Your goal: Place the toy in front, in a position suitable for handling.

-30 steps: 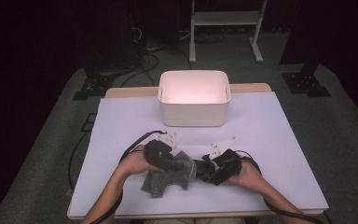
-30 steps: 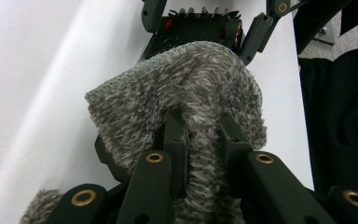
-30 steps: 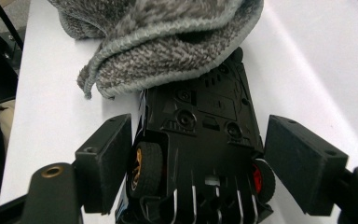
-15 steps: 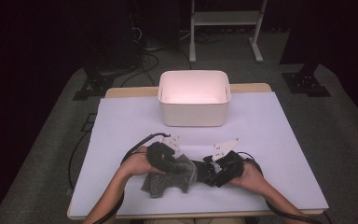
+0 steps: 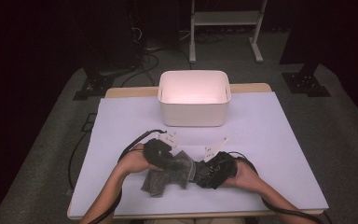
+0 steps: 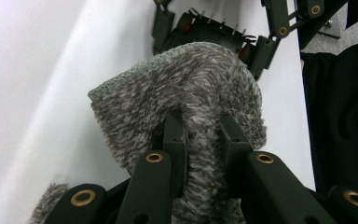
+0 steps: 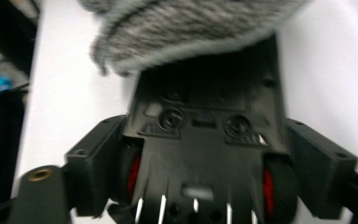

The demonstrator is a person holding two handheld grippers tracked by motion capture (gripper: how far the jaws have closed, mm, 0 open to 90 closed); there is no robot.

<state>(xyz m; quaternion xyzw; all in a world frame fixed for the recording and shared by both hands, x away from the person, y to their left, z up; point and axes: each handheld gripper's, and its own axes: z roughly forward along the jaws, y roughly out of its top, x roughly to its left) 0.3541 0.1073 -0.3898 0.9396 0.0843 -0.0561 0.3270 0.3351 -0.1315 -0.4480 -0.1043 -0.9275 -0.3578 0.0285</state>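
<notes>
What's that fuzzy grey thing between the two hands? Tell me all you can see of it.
It is a small grey cloth, fluffy and flecked with white, with a stitched hem along its edge. It lies crumpled near the front edge of the white-covered table. The left tool pinches a fold of it; the right tool is at its other end.

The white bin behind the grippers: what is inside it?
In the high view the white bin shows only bare, brightly lit inner walls and floor. The strip just behind its near wall is hidden, so something small there cannot be excluded.
</notes>
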